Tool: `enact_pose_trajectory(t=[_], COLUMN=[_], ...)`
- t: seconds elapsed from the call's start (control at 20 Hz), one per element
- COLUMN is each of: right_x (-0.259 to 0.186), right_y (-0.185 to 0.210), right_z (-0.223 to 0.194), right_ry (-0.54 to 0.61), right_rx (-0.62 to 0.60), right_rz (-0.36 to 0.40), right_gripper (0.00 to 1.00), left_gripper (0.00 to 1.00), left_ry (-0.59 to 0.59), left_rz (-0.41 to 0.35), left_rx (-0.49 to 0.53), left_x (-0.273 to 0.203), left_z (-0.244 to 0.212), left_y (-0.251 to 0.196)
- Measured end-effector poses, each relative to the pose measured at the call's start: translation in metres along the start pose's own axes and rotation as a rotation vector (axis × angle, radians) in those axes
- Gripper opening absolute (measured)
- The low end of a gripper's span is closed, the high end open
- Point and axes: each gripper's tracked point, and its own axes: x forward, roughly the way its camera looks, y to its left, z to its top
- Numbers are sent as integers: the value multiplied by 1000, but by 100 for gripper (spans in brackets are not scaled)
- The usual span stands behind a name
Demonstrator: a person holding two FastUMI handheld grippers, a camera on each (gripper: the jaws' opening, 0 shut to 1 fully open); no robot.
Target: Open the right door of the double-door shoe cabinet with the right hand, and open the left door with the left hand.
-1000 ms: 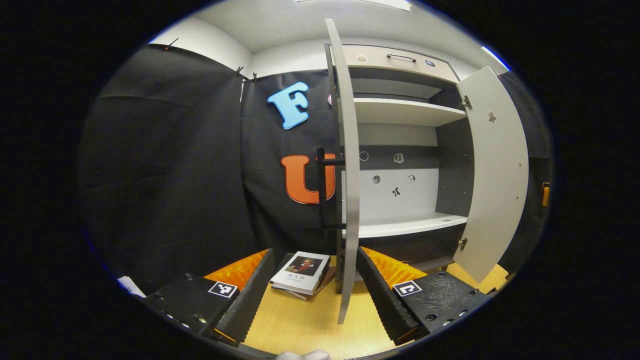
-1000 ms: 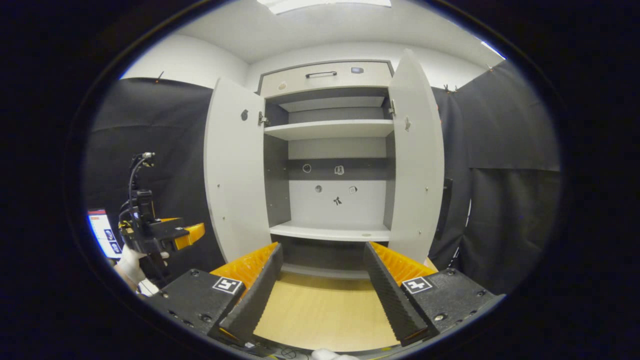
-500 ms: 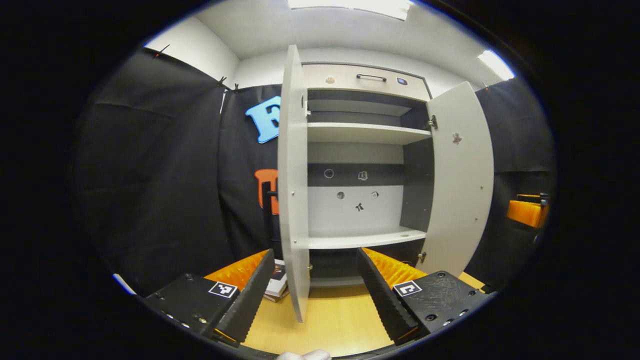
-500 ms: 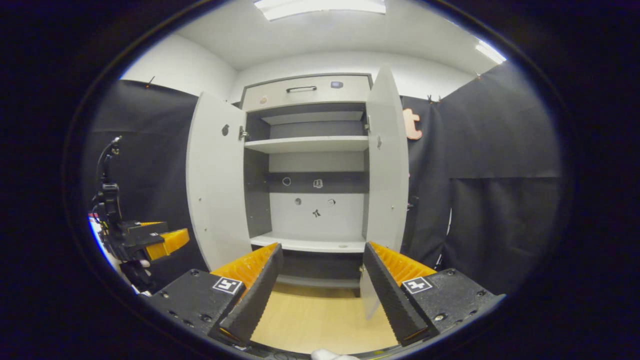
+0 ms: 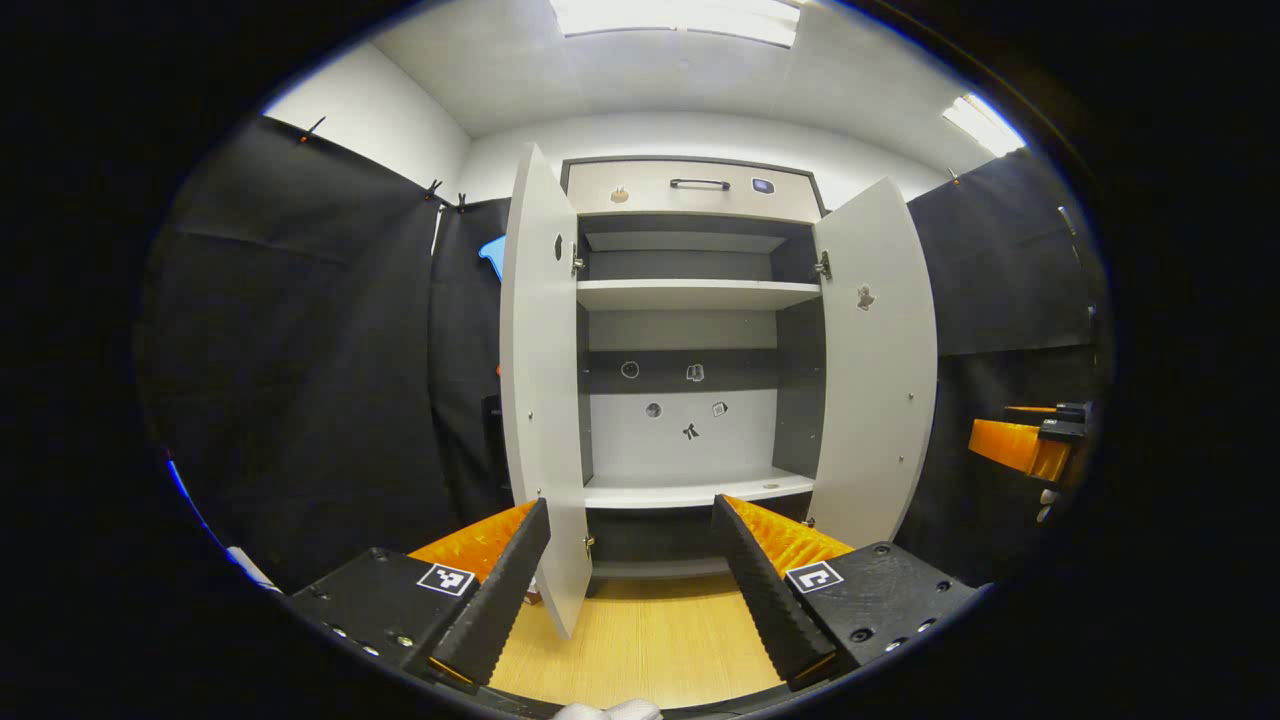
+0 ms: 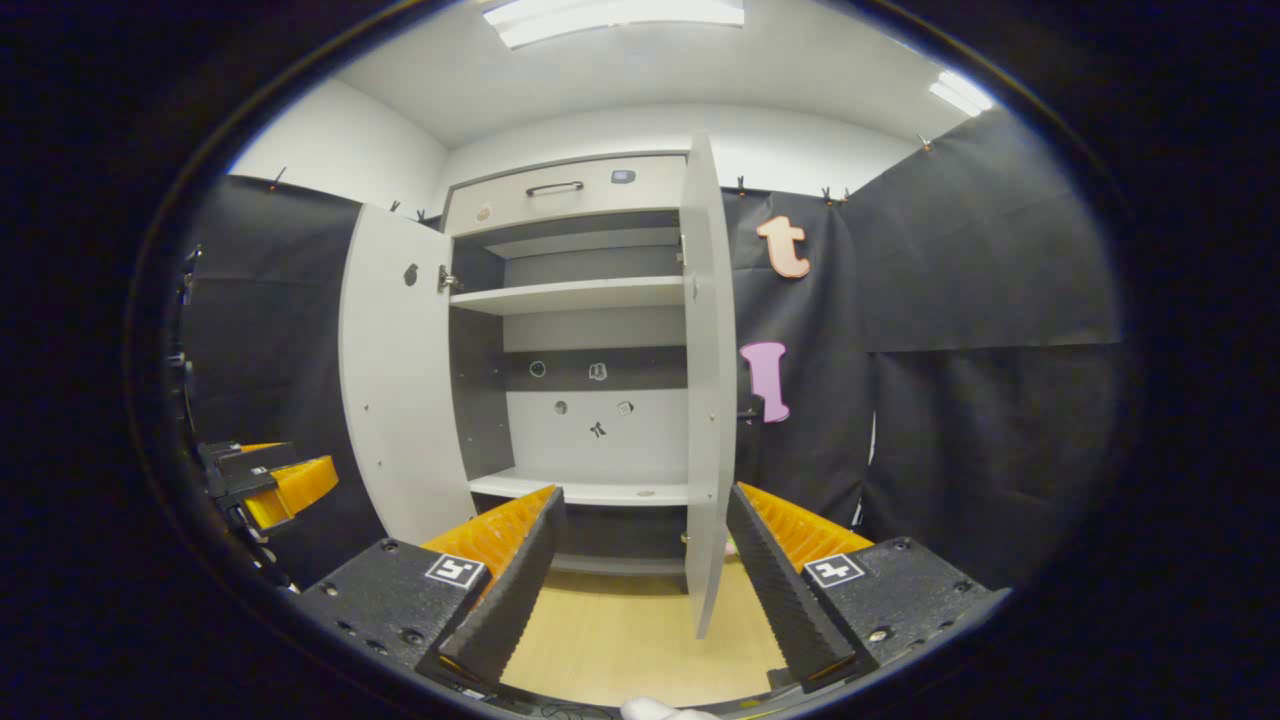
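L gripper [image 5: 630, 560] was spread wide, nothing between its fingers [image 5: 495, 590], which sat low in the left gripper view over the pale wood floor [image 5: 650, 650]. The bottom edge of the left door [image 5: 540, 400] fell in the gap between them in pic, but looked farther off, not touched. R gripper [image 6: 645, 570] was likewise spread wide & empty; in the right gripper view the lower edge of the right door [image 6: 705, 400] hung in the gap between its fingers [image 6: 770, 580], no contact visible.

Beyond the claws stood the shoe cabinet [image 5: 690, 350], both doors swung out. In the left gripper view the left door was seen near edge-on, inner face turned toward the opening, w/ the right door [image 5: 880, 370] angled out on the far side. In the right gripper view the left door [image 6: 395, 380] showed its inner face broadly, & the right door was near edge-on.

Inside: an upper shelf [image 5: 695, 293], a lower shelf [image 5: 690, 490], a few small stickers on the back panel [image 5: 690, 415]. Above the opening was a drawer front w/ a dark handle [image 5: 700, 184].

The other gripper's orange finger showed at the far right of the left gripper view [image 5: 1020, 445] & at the far left of the right gripper view [image 6: 270, 485], each well apart from the doors. Black cloth walls [image 5: 300, 350] flanked the cabinet; ceiling lights [image 5: 680, 15] were on overhead.
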Motion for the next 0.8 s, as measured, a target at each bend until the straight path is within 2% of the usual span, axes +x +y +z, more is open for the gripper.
enact_pose_trajectory(t=[0.15,0.2,0.3,0.8], right_x=[-1,-2,-3,-5], right_y=[-13,-14,-19,-18], right_z=[0,-2,-4,-1], right_ry=[-1,4,9,-3], right_rx=[4,5,6,0], right_rz=[-8,-5,-5,3], right_gripper=[100,100,100,99], left_gripper=[97,100,97,97], left_ry=[4,3,3,-10], left_rz=[8,9,9,2], left_rx=[12,15,17,7], left_x=[-6,-7,-9,-9], left_z=[0,1,1,8], left_y=[-10,-14,-18,-28])
